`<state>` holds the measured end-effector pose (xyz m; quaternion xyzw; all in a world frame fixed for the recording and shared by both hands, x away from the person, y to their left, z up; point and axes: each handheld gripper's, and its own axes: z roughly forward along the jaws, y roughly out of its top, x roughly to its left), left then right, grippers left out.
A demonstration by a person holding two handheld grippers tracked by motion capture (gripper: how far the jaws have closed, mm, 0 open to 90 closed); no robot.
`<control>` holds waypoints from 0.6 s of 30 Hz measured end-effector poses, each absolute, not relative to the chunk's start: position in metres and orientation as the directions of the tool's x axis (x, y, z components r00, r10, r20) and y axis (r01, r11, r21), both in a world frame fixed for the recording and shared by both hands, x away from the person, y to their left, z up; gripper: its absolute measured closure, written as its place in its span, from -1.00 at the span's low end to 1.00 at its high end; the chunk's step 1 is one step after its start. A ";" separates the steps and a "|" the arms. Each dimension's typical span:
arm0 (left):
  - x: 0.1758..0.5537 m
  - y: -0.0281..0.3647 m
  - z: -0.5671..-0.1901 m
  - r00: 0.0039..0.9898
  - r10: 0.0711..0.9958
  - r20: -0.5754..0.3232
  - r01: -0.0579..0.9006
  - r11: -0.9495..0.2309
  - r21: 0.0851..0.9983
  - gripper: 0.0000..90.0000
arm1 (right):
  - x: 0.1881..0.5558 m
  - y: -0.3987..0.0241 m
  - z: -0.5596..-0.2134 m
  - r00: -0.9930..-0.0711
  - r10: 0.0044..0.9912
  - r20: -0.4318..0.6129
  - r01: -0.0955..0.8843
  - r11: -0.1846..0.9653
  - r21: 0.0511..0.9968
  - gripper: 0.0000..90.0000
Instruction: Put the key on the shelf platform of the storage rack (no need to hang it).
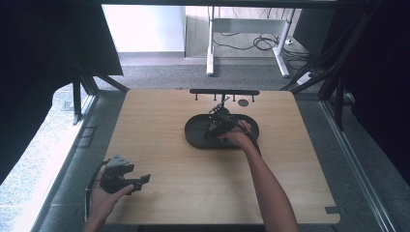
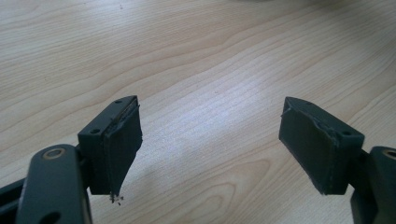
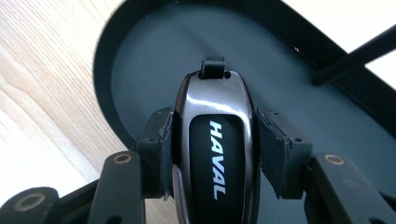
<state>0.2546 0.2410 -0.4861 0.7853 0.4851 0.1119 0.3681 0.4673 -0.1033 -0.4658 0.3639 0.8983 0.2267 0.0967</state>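
My right arm stretched toward twelve o'clock, right gripper [image 3: 214,154] pinching the key fob [image 3: 215,140] over the black tray [image 1: 193,133], fob's lower end cut off, left gripper [image 2: 210,140] spread above bare tabletop [image 2: 196,60] at seven o'clock.

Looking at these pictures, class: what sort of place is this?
Probably a lab or office test bench: a bare wooden table inside a black frame, grey carpet and a desk with loose cables behind.
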 end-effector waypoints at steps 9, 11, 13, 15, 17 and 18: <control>0.255 0.238 -0.488 0.510 0.842 -0.178 0.682 -0.269 0.680 -0.52 | 0.469 -0.113 -0.474 -0.697 0.716 -0.026 0.632 0.631 0.451 0.08; 0.255 0.237 -0.488 0.510 0.841 -0.178 0.682 -0.270 0.680 -0.52 | 0.470 -0.116 -0.476 -0.695 0.718 -0.029 0.633 0.631 0.447 0.08; 0.255 0.238 -0.488 0.510 0.841 -0.179 0.682 -0.269 0.680 -0.52 | 0.471 -0.119 -0.479 -0.690 0.723 -0.030 0.639 0.629 0.443 0.08; 0.255 0.238 -0.488 0.510 0.841 -0.179 0.682 -0.269 0.680 -0.52 | 0.472 -0.122 -0.483 -0.686 0.727 -0.036 0.643 0.629 0.438 0.08; 0.255 0.238 -0.488 0.510 0.841 -0.179 0.682 -0.269 0.680 -0.52 | 0.472 -0.123 -0.485 -0.681 0.732 -0.036 0.650 0.626 0.432 0.08; 0.255 0.238 -0.488 0.510 0.841 -0.179 0.682 -0.269 0.680 -0.52 | 0.472 -0.125 -0.486 -0.680 0.733 -0.037 0.650 0.624 0.434 0.08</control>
